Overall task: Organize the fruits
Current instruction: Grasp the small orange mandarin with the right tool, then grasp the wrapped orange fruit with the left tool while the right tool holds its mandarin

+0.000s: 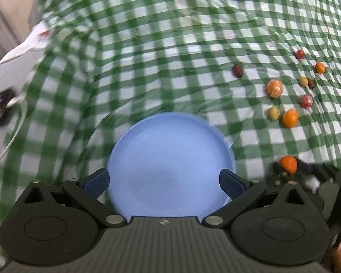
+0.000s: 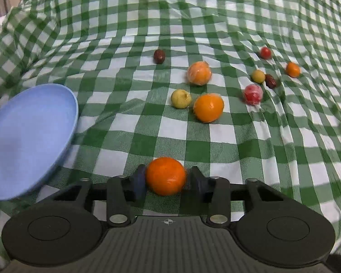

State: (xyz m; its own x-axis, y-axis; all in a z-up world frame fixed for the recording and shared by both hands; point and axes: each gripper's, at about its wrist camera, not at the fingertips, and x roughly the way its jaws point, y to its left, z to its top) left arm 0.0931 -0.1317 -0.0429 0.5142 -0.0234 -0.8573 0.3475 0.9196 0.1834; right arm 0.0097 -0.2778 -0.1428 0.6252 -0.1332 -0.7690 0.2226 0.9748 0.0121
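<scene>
My right gripper [image 2: 167, 179] is shut on a small orange [image 2: 166, 175] just above the green checked cloth [image 2: 238, 147]; the left wrist view shows the same orange [image 1: 288, 164] low on the right. My left gripper [image 1: 164, 183] hangs open over an empty blue plate [image 1: 170, 150], one finger over each side of it. In the right wrist view the plate [image 2: 29, 136] lies to the left. Several loose fruits lie farther back: a wrapped orange [image 2: 199, 72], another orange [image 2: 208, 107], a yellow-green fruit [image 2: 181, 98] and a wrapped red fruit [image 2: 253, 94].
Smaller fruits sit at the back right: a dark date [image 2: 159, 56], a red tomato [image 2: 265, 52], a small orange [image 2: 292, 69], a yellow fruit [image 2: 258, 76]. The cloth is wrinkled. A dark device with a white cable [image 1: 2, 107] lies past its left edge.
</scene>
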